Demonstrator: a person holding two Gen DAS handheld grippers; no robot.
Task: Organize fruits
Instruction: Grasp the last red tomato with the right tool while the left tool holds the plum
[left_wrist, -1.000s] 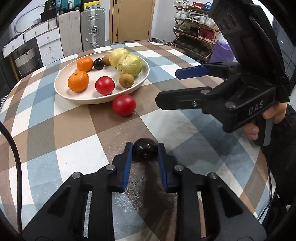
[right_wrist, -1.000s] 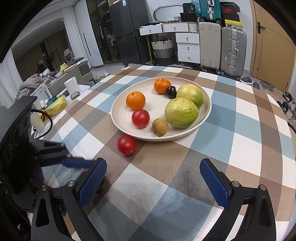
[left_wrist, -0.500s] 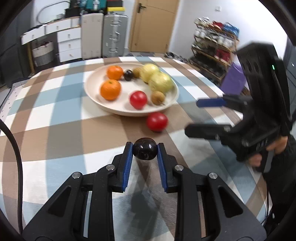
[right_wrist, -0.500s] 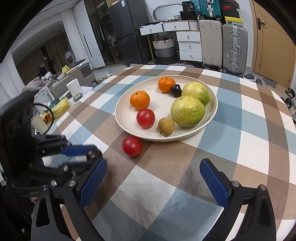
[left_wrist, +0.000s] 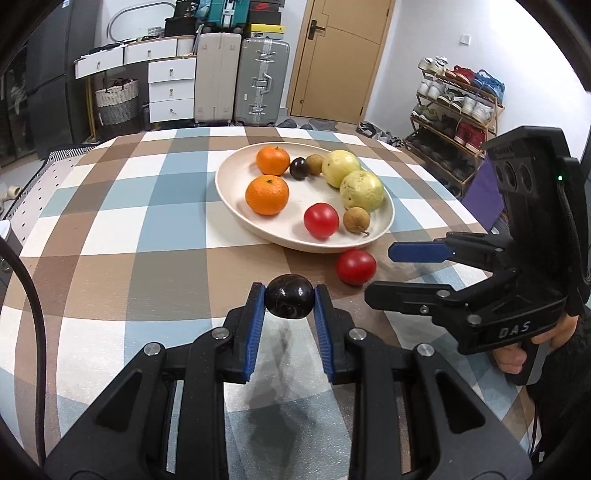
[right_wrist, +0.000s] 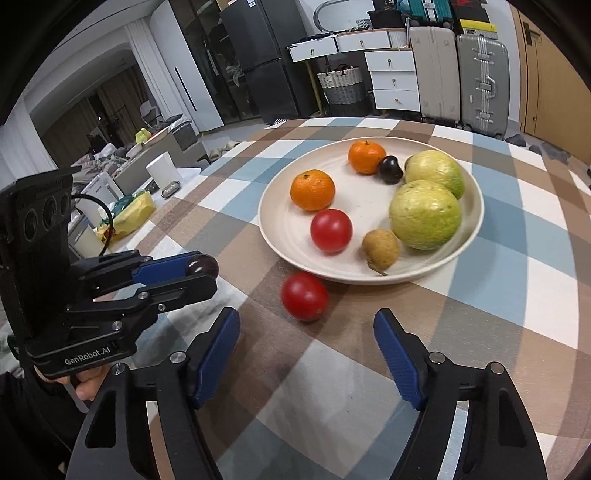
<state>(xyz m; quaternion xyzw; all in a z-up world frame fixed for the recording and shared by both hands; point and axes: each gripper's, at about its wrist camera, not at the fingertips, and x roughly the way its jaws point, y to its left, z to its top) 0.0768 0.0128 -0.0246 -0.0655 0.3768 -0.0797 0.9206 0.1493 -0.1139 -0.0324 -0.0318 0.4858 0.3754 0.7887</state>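
My left gripper (left_wrist: 290, 301) is shut on a dark plum (left_wrist: 290, 301), which it holds just above the checked tablecloth; the same plum (right_wrist: 201, 265) shows between its fingers in the right wrist view. A loose red tomato (right_wrist: 304, 296) lies on the cloth by the near rim of the cream plate (right_wrist: 280, 229). My right gripper (right_wrist: 306, 354) points at that tomato (left_wrist: 355, 266) with its jaws closing. The tomato sits just past the fingertips and nothing is between the pads. The plate (left_wrist: 236, 173) holds two oranges, a dark plum, two green guavas, a red tomato and small brown fruits.
The round table's edge curves away on the left and far sides. Suitcases, white drawers and a shoe rack (left_wrist: 454, 122) stand beyond it. A hand holds each gripper's handle. Open cloth lies to the left of the plate.
The left gripper has swung with the plum, so the plate now lies ahead of it. The right gripper's jaws have narrowed and come closer to the loose tomato.
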